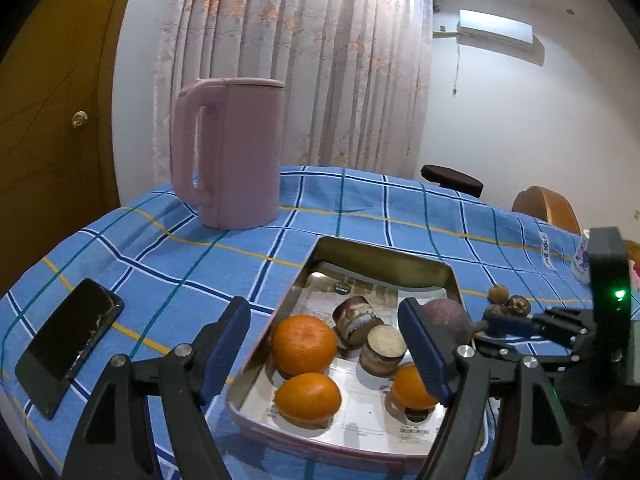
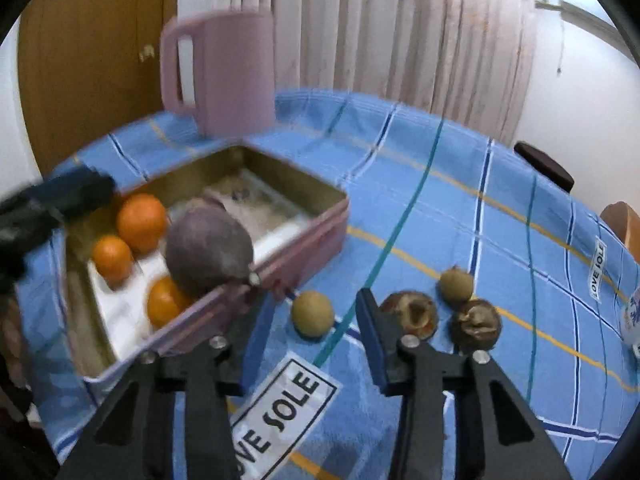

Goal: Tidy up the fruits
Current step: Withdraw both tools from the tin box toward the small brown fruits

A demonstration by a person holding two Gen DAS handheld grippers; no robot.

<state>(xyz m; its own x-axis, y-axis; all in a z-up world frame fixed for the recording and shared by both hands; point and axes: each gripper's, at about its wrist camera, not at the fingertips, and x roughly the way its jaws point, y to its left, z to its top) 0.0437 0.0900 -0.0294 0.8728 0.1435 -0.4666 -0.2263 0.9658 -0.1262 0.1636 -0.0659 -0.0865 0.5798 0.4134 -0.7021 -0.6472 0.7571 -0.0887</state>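
A pink-walled metal tray (image 1: 384, 254) (image 2: 304, 252) on the blue checked cloth holds three oranges (image 1: 304, 344), two cut purple-skinned pieces (image 1: 382, 350) and a large purple fruit (image 2: 208, 244). My left gripper (image 1: 322, 304) hovers open over the tray's near end, with nothing between its fingers. My right gripper (image 2: 314, 300) is down at the cloth just right of the tray. A small greenish-brown fruit (image 2: 312, 314) lies between its fingers, with a gap to the right pad. Another such fruit (image 2: 456, 284) and two dark brown fruits (image 2: 412, 314) lie further right.
A pink kettle (image 1: 228, 156) stands behind the tray. A black phone (image 1: 68, 340) lies at the cloth's left edge. A patterned cup (image 2: 632, 320) sits at the far right edge. Wooden chairs (image 1: 548, 210) stand beyond the table.
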